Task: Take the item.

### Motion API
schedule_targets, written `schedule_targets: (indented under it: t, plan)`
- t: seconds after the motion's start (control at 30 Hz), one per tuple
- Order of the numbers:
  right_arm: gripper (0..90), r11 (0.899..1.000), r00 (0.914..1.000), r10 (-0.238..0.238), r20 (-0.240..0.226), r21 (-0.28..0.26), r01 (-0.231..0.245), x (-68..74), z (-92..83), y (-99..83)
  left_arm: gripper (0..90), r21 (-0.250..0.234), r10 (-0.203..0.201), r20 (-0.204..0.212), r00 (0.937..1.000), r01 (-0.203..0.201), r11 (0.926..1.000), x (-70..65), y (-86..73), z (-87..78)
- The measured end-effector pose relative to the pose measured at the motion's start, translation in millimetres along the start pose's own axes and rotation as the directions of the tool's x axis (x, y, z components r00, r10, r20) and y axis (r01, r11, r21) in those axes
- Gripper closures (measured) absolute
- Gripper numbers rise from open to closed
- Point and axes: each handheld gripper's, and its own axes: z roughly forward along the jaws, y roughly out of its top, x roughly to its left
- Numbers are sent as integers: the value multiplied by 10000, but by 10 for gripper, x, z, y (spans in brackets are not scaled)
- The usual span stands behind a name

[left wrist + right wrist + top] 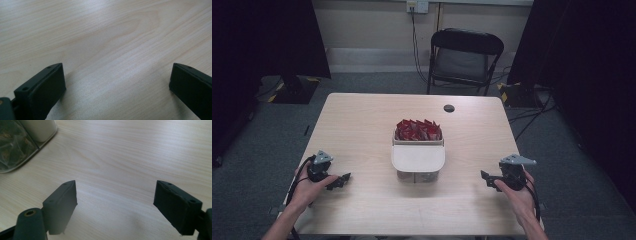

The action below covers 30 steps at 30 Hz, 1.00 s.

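Red packets (418,130) fill rear box compartment, table (362,120) centre; high view alone shows them. Right gripper view catches clear container (15,147) corner. Left gripper (343,180), right gripper (484,177): jaws spread, empty, near front edge, bare wood between.

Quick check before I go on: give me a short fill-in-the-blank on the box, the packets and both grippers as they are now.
1. The packets in the box's far compartment are ____ in colour.
2. The box stands between the left gripper and the ____ gripper.
3. Both grippers' jaws stand ____, with nothing between them.
4. The box's near compartment is covered by a ____ lid.

Missing words: red; right; open; white
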Motion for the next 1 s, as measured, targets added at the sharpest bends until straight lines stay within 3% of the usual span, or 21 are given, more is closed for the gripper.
schedule_targets:
  t: [0.37,0.53,1.0]
  plan:
    - [234,9992,9992,-203,-345,-349,191,52,-54,110,0,0,3,-1,10000,-3,10000,0,0,0]
    - [234,9986,9965,-430,-715,-352,405,94,-60,178,0,-2,0,0,10000,0,10000,0,0,0]
    - [227,9967,9943,-276,-1029,-793,194,117,-102,277,0,-3,-2,-3,10000,2,10000,0,0,0]
